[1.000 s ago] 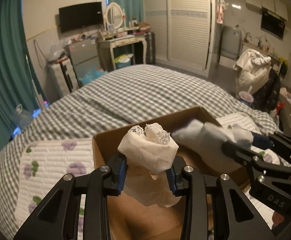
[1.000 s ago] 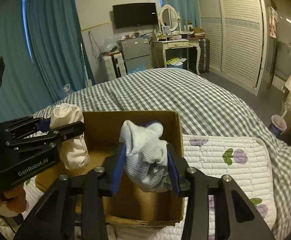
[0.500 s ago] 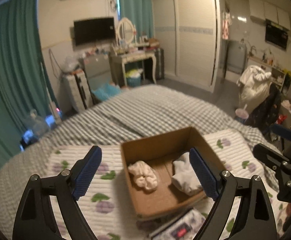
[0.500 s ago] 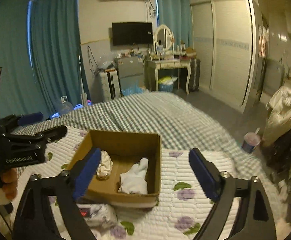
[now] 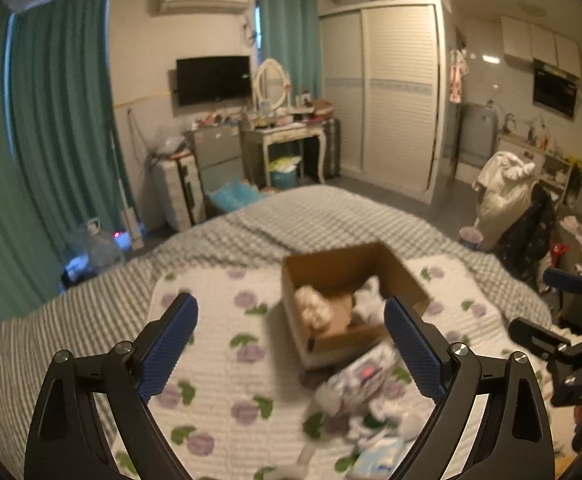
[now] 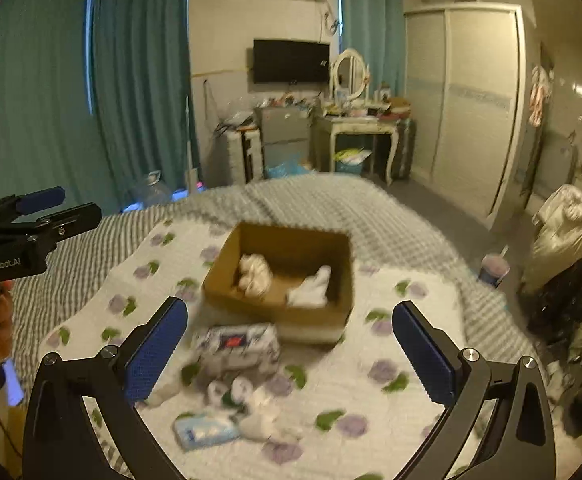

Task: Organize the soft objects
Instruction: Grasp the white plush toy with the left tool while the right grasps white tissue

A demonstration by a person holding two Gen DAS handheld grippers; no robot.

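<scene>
An open cardboard box sits on a white floral quilt on the bed. Inside lie a cream cloth bundle on the left and a white sock on the right. My left gripper is open and empty, held high and back from the box. My right gripper is open and empty too, also well back. Nearer than the box lie a tissue pack, small white soft items and a pale blue packet.
The floral quilt lies over a grey checked bedspread. Beyond the bed stand a dressing table, a wardrobe and teal curtains. A chair with clothes is at the right.
Both grippers opened and dropped the cream bundle and the white sock into the box, then pulled up and back. More of the quilt and the loose items in front now show.
</scene>
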